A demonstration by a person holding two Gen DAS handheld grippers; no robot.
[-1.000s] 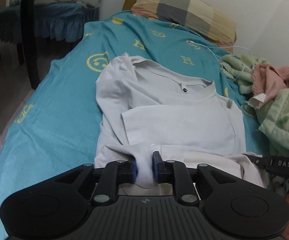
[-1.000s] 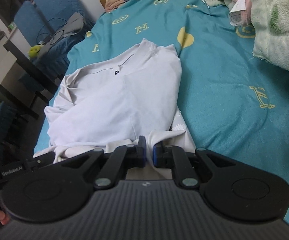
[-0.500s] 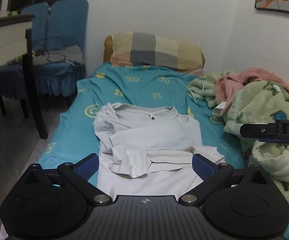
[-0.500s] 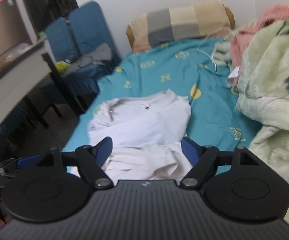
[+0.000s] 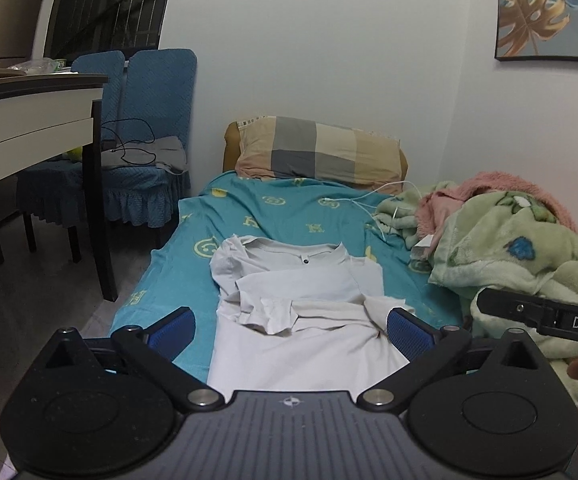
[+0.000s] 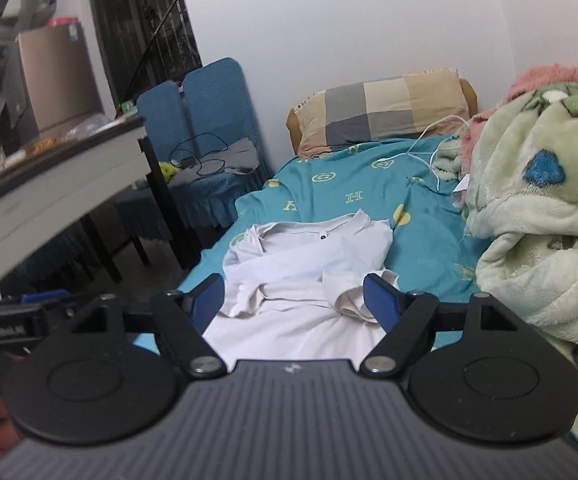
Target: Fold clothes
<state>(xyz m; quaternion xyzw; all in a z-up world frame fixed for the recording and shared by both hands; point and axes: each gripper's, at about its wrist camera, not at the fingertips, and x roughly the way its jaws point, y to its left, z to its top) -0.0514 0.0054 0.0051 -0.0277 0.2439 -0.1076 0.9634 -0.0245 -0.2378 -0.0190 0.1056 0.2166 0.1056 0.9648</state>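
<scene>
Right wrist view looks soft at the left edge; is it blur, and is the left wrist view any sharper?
Right wrist: the table at left is smeared, the shirt fairly crisp. Left wrist: sharp throughout, shirt evenly lit, only fisheye bending at the edges.

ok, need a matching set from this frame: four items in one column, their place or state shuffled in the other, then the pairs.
Items:
1. white shirt
2. plaid pillow
3. green blanket
4. left gripper

Place or state:
A. heaped along the bed's right side
B. open, holding nothing
C. at the head of the bed, against the wall
D. partly folded on the teal sheet

Pairs: 1-D, 2-C, 3-A, 4-B
</scene>
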